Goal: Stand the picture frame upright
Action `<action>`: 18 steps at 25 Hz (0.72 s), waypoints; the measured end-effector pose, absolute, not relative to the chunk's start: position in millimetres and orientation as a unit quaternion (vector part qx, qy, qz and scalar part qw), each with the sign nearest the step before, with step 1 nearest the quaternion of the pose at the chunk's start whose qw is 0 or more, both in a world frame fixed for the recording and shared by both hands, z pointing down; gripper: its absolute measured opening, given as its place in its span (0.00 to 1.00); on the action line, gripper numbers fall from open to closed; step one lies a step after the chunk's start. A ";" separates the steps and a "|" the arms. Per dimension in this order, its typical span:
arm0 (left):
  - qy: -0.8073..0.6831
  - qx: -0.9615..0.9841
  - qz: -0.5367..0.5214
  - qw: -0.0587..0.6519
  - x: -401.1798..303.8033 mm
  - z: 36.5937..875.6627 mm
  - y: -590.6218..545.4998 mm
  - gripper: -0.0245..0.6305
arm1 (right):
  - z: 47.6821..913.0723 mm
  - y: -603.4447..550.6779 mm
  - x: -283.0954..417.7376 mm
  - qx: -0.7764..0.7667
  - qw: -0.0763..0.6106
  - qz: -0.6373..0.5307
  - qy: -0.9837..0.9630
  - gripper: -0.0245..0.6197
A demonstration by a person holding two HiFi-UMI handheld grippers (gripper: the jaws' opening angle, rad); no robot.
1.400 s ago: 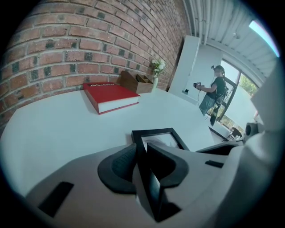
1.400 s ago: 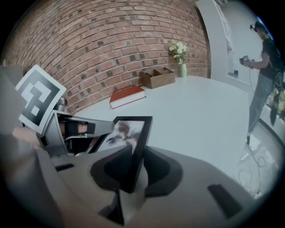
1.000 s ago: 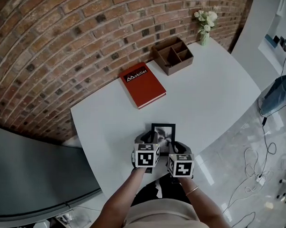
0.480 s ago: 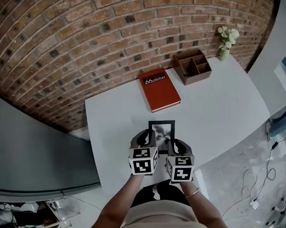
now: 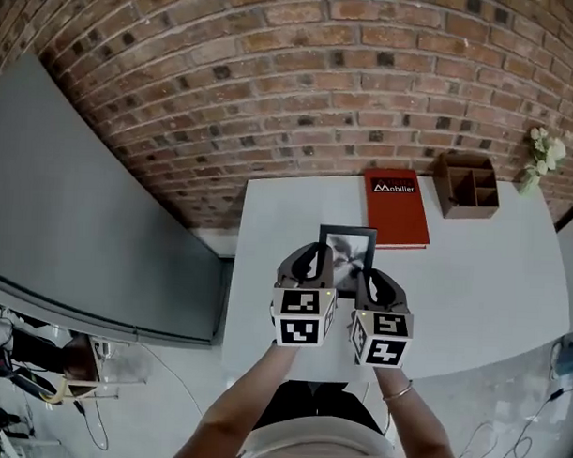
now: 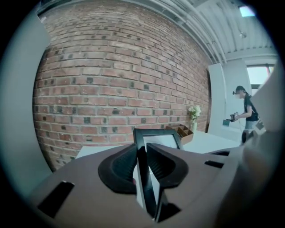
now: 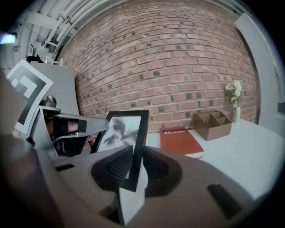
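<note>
Your left gripper [image 5: 311, 262] and right gripper [image 5: 367, 279] each clamp a side edge of the picture frame [image 5: 348, 252], at the centre of the head view over the white table [image 5: 491, 277]. It has a thin black border and a grey-and-white floral print that faces you.

Red book [image 5: 396, 208] lies near wooden organizer [image 5: 466, 185] and flowers [image 5: 544, 151]
</note>
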State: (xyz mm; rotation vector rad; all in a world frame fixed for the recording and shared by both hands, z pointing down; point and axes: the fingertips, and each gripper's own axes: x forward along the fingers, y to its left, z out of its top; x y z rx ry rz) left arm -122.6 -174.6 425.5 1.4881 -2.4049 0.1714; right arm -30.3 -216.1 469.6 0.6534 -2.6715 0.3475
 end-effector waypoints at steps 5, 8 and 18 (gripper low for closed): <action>-0.863 0.487 0.053 0.126 -161.9 398.0 -152.8 0.13 | 445.4 -203.8 -75.9 0.189 0.162 0.104 -0.963 0.16; -0.873 0.471 0.041 0.116 -184.5 385.5 -142.6 0.13 | 430.4 -198.2 -100.2 0.172 0.146 0.085 -0.970 0.16; -0.881 0.466 0.023 0.079 -260.4 352.3 -128.1 0.13 | 395.1 -186.4 -177.2 0.158 0.118 0.049 -0.979 0.16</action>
